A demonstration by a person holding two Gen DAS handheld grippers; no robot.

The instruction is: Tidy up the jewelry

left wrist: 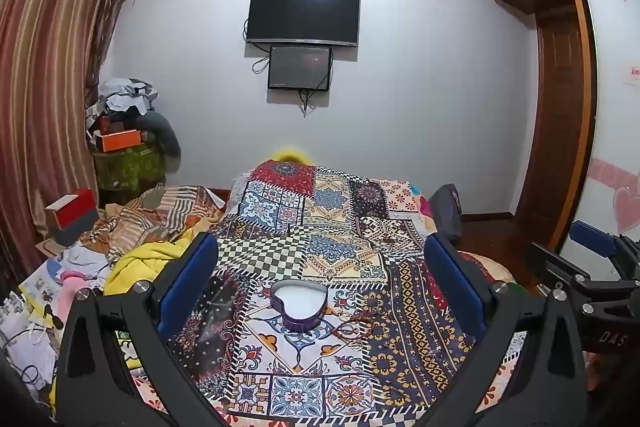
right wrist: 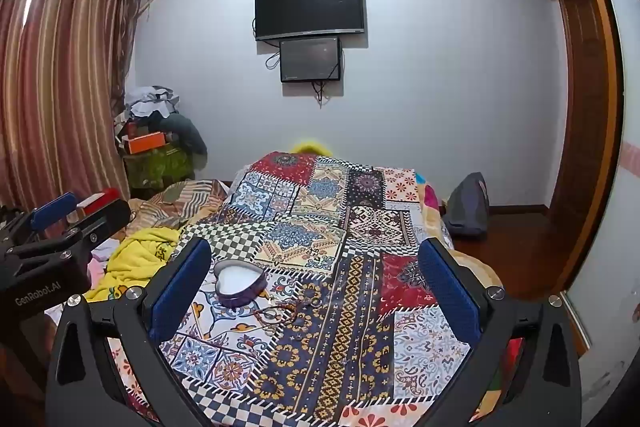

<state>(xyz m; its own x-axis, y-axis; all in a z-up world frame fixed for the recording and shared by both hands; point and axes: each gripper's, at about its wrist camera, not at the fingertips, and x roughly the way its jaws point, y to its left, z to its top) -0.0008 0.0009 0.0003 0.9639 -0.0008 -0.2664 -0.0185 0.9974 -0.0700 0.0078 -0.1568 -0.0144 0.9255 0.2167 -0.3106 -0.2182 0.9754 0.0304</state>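
Lying open-topped on the quilt [left wrist: 340, 227], the heart box [left wrist: 299, 305] points its tip toward both wide-apart, empty grippers, left gripper [left wrist: 320, 279] and right gripper [right wrist: 316, 283]; bracelets [left wrist: 356, 325] touch it.

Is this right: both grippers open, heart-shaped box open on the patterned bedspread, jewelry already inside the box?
Not quite. The jewelry lies on the patterned bedspread beside the heart-shaped box, whose white inside looks bare. The left wrist view shows it. Left gripper and right gripper are open, as stated.

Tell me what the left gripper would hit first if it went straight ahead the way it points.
Probably the heart-shaped box on the patterned bedspread; it sits between the open left gripper fingers, though depth is unclear.
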